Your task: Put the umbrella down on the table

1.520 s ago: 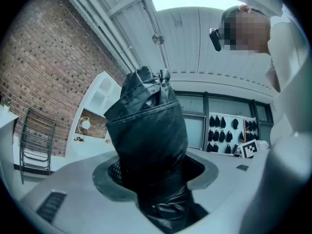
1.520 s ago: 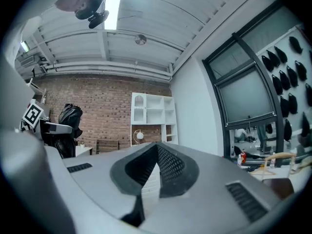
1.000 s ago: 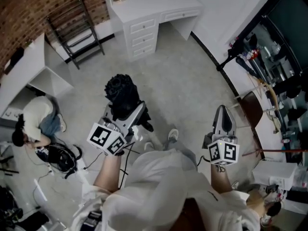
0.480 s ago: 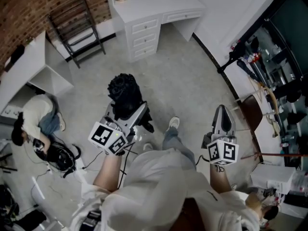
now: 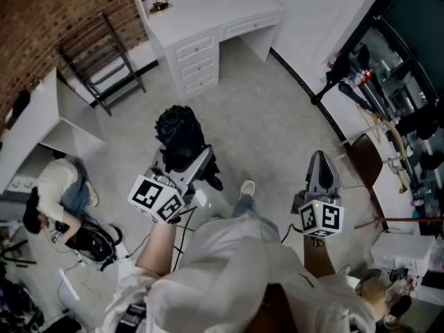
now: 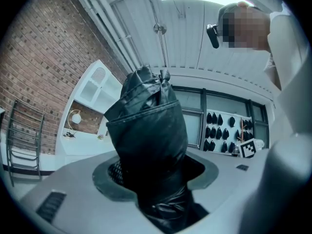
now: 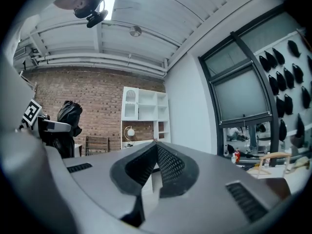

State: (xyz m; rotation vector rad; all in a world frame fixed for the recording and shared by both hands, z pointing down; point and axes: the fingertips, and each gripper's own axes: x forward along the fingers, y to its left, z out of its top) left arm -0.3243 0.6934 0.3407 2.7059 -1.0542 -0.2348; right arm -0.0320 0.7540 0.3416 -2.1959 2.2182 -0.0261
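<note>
The table is standing well apart. The folded umbrella is sitting clamped in the wide-set jaws of the left gripper. Its slick, seemingly loose fabric could be slipping free if jolted. The right gripper is idling, jaws together, empty.

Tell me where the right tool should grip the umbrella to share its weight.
Probably the bunched black canopy of the umbrella that sticks out past the left tool, approached from its right side. The right tool is shut and empty, so it must open wide first.
</note>
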